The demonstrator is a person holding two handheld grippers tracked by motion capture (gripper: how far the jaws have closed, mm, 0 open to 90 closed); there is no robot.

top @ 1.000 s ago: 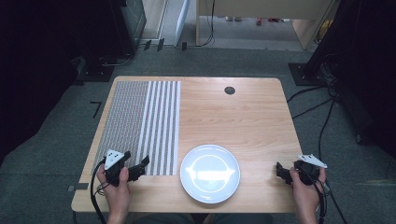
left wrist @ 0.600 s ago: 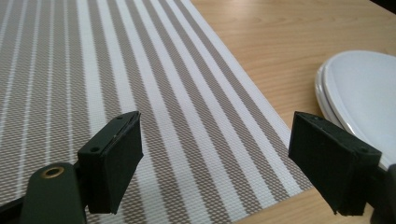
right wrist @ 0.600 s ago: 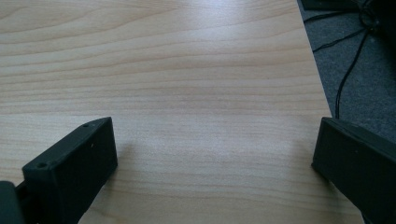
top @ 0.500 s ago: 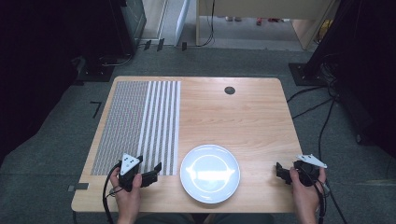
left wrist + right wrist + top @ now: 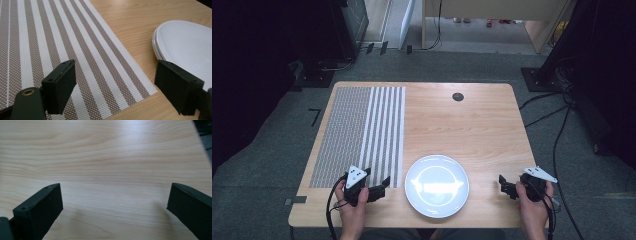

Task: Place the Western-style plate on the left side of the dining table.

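Right, here is where things stand.
Work in hand: the left gripper point(image 5: 382, 186) sits low at the near corner of the striped placemat point(image 5: 362, 132), pointing toward the white plate point(image 5: 437, 185) — my read is a pick-up of mat or plate is being lined up, which of the two I cannot tell.
Done: nothing yet, as far as I can judge; plate flat on the wooden table point(image 5: 472, 125), mat flat beside it, neither lifted.
Left: the whole grasp and whatever placing follows.
Left tool: jaws spread wide, nothing between them; in the left gripper view the mat's corner point(image 5: 140, 87) lies under the gap and the plate's rim point(image 5: 156, 42) is just beside one jaw.
Right tool: the right gripper point(image 5: 507, 186) hangs near the table's right edge, well apart from the plate; jaws released, bare wood between them in the right gripper view.
Plate's place: near the front edge, centre, just beside the mat, not on it.
Count: plates, one, though its rim looks doubled in the left gripper view, so perhaps two stacked; placemats, one; grippers, two; small dark round thing point(image 5: 457, 96) at the far side, one.
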